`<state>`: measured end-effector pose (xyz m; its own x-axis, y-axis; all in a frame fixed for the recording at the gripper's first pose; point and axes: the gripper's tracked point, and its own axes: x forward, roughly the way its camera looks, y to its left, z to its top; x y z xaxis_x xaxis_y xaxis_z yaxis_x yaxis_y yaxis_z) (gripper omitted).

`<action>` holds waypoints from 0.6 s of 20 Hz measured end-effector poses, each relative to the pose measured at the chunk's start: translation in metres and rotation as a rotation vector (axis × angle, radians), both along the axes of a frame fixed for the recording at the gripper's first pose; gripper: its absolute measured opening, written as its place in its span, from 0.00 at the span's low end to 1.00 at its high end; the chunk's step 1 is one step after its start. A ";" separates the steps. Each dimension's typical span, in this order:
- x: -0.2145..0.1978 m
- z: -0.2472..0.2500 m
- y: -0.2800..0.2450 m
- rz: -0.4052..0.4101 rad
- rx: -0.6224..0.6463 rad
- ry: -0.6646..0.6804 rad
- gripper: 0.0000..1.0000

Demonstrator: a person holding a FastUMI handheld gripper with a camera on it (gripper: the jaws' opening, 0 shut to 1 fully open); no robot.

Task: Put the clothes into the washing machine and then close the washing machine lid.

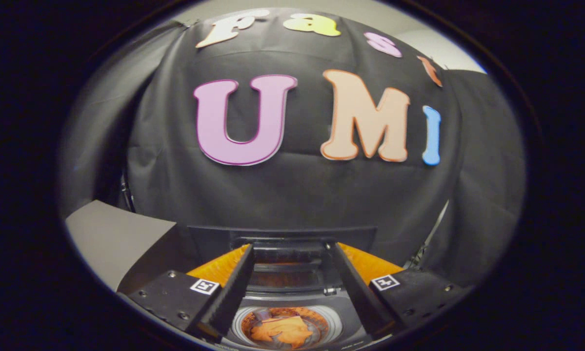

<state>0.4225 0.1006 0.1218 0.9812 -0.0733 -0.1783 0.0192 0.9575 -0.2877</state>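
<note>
A black cloth (pixel 292 195) hangs as the booth's back wall, draped in soft folds and creased along its sides; above it a strip of pale wall or ceiling (pixel 419 29) shows, lit more brightly toward the right; at the lower left a flat grey surface (pixel 111 239) juts in at an angle, its top evenly lit; thin dark cables or stand parts (pixel 126 192) peek out beside the cloth's left edge; the light is dim and even.
</note>
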 end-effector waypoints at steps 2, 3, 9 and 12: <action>0.021 0.012 0.010 0.015 -0.071 -0.041 0.98; 0.032 0.016 0.013 0.011 -0.095 -0.064 0.98; 0.098 -0.015 0.023 -0.041 0.046 -0.031 0.97; 0.122 -0.024 0.013 -0.083 0.099 -0.035 0.97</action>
<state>0.5450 0.1138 0.0977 0.9782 -0.1384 -0.1550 0.1081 0.9759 -0.1893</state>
